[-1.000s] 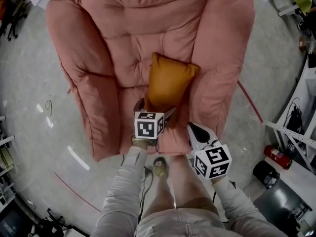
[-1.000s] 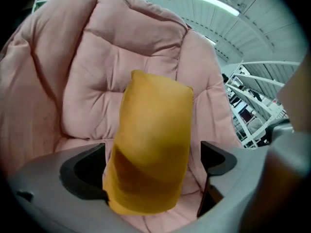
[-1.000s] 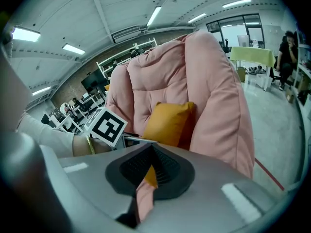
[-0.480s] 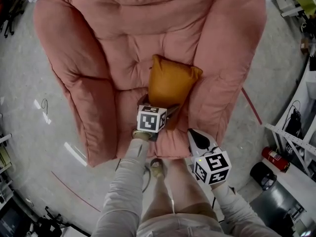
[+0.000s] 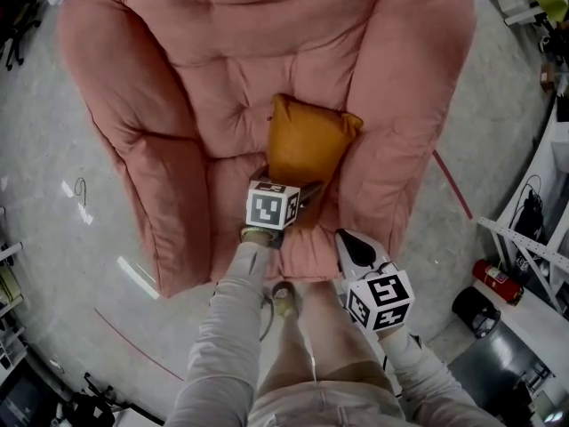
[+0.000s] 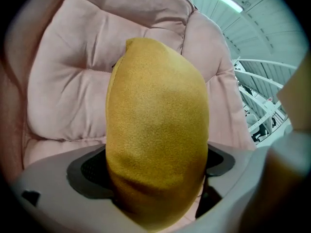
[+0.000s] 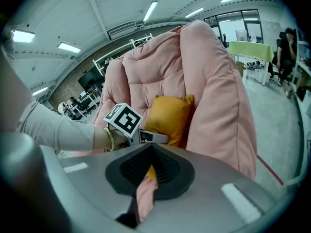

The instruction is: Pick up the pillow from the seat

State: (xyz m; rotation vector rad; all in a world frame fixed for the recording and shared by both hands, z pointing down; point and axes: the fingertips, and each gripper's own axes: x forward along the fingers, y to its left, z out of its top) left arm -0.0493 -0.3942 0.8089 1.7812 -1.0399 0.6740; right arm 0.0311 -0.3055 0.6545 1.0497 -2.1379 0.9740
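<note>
**Left gripper clamped on the pillow in the armchair seat**

In the head view a grey concrete floor [image 5: 53, 149] fills the frame edges. A pink padded armchair [image 5: 222, 60] covers the upper and middle part of the frame. Its tufted back lies at the top and its two thick arm cushions run down the left and right sides.

The person's light-sleeved left arm [image 5: 227, 345] reaches up from the bottom centre towards the seat.

A mustard-yellow fabric pillow [image 5: 307, 145] stands on edge in the seat, just right of centre. It leans against the seat back and touches the arm cushion on the frame's right. In the right gripper view the pillow [image 7: 167, 115] sits upright at centre, between the chair back [image 7: 146, 72] and that arm cushion.

The left gripper [image 5: 286, 185] meets the pillow's lower edge at frame centre. In the left gripper view its jaws [image 6: 155, 166] press on either side of the pillow's near end [image 6: 155, 130], which bulges upward between the dark pads and hides most of the chair [image 6: 63, 81] behind it.

The right gripper [image 5: 349, 238] hangs at lower right, off the seat front and apart from the pillow. In its own view the jaws [image 7: 150, 169] lie together and hold nothing. That view also shows the left gripper [image 7: 155, 138] against the pillow.

A red fire extinguisher [image 5: 493, 281] lies near the right edge.
</note>
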